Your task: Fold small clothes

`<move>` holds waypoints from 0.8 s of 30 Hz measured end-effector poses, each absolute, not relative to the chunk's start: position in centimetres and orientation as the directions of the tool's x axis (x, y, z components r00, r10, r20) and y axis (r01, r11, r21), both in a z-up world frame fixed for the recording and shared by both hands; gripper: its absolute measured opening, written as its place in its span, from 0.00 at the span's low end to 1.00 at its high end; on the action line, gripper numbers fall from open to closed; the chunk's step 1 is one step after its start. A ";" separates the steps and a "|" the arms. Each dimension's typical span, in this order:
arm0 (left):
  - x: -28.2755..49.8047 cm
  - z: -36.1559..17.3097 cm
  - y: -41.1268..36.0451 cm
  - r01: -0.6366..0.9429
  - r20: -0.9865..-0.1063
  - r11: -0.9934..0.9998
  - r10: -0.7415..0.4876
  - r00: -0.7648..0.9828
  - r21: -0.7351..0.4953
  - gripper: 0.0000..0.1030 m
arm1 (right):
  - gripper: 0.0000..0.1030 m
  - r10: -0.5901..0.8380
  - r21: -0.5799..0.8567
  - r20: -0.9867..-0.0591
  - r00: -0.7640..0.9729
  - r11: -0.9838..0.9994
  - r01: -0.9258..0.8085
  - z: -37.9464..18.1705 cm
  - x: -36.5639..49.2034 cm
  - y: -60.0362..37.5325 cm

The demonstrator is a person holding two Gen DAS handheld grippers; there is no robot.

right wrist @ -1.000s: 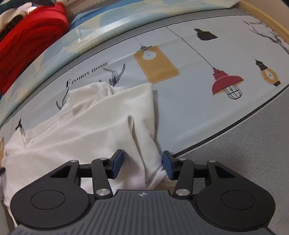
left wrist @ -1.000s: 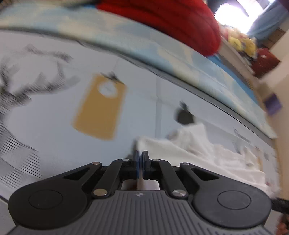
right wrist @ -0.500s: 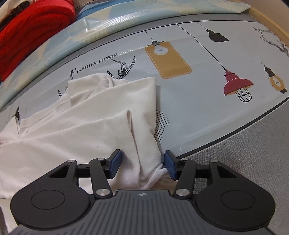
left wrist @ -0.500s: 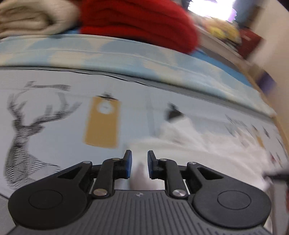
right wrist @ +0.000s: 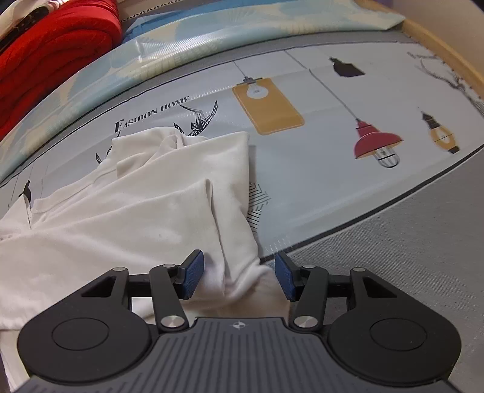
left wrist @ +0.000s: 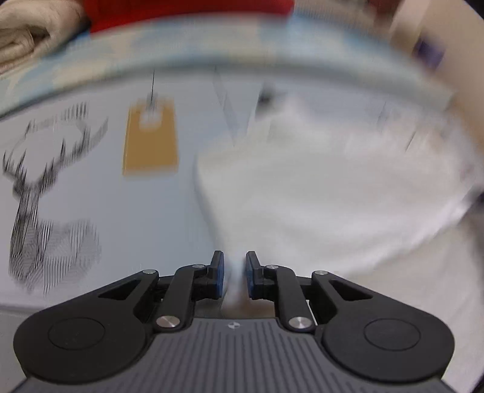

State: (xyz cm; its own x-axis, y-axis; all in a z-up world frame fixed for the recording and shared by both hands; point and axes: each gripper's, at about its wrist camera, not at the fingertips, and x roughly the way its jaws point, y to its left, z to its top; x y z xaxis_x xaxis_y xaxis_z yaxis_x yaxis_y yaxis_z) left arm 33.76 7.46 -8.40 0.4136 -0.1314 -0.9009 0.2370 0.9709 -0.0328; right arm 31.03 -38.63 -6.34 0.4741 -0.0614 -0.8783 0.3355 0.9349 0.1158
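A white garment lies crumpled on a printed mat. In the right wrist view its near right corner bunches between the wide-open jaws of my right gripper, which do not pinch it. In the blurred left wrist view the same white garment spreads to the right, and its near left edge runs down into the narrow gap of my left gripper. The left jaws stand slightly apart around that edge.
A red folded blanket and a pale blue patterned cloth lie at the far side. A beige folded cloth lies at the far left. A grey textured surface borders the mat on the right, with a wooden edge beyond.
My left gripper went from shut to slightly open and has swung quickly over the mat towards the garment's left edge. My right gripper stayed open around the right corner, shifting a little.
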 end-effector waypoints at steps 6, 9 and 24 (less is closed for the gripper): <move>31.9 -3.8 7.2 0.185 -0.863 0.983 -0.080 0.500 0.017 0.22 | 0.52 -0.086 0.117 -0.810 0.579 0.945 0.304 -2.6 28.1 -37.7; 30.6 -1.0 8.3 0.146 -0.853 0.989 -0.094 0.514 -0.021 0.23 | 0.52 -0.084 0.120 -0.764 0.640 0.956 0.268 0.4 26.2 -37.6; 12.1 3.4 8.8 0.043 -0.806 0.966 -0.236 0.543 -0.254 0.22 | 0.25 0.068 0.340 -0.624 0.779 0.921 0.192 5.4 7.9 -39.2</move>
State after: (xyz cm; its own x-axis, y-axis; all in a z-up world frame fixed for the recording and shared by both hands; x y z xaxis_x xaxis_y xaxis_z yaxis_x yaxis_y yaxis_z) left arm 12.11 8.80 3.45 0.5430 -0.2357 -0.8060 0.0425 0.9663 -0.2540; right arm 7.92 -39.25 5.44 0.7788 0.0678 -0.6235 0.1917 0.9208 0.3396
